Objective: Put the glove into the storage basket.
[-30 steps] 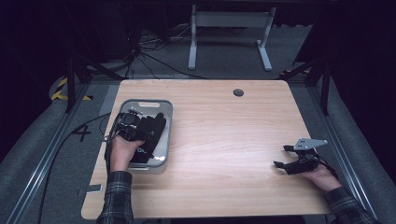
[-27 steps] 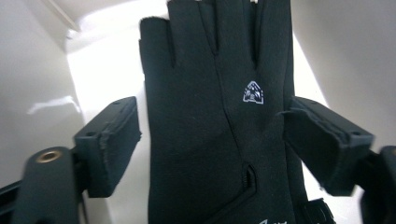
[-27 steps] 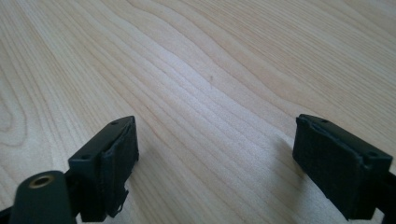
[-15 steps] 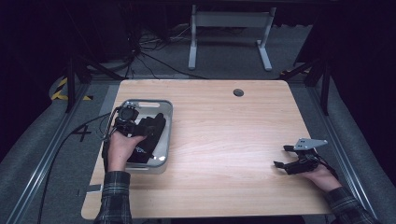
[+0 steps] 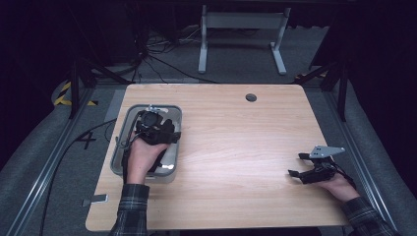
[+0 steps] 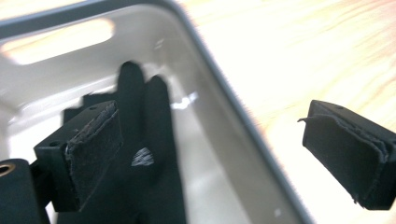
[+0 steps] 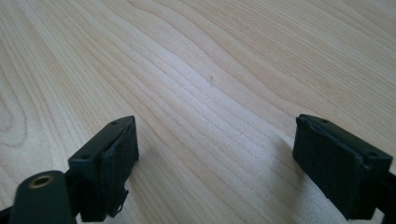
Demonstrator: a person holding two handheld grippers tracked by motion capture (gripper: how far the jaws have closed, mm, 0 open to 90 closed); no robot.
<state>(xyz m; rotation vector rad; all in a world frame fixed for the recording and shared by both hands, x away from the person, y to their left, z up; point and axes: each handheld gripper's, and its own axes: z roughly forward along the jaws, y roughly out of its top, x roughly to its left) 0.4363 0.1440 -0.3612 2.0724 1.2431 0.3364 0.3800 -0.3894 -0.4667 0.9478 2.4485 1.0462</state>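
The black glove (image 6: 149, 154) lies inside the grey tray (image 5: 121, 152), flat on its pale floor, fingers pointing toward the tray's far end where a slot handle is cut in the wall; in the left gripper view a small pale mark shows on the glove's back, and the glove reaches from the bottom edge of the picture up past the middle of the tray; in the high view the glove (image 5: 158, 161) peeks out dark beside the hand, toward the tray's near end.

The left gripper (image 6: 210, 144) hovers over the tray with its jaws spread wide; they have just been opening, and nothing is between them; one pad hangs above the glove without pressing it, the other stands out over the tray's rim and the wood beyond; in the high view the left gripper (image 5: 156, 132) sits above the tray's middle, the hand gripping it from below and a plaid sleeve behind.

The tray rests near the left edge of the wooden table (image 5: 236, 142), well apart from the right gripper (image 5: 297, 166); that one lies low at the table's right edge, its jaws spread wide over bare wood with nothing between them, as the right gripper view (image 7: 215, 158) shows.
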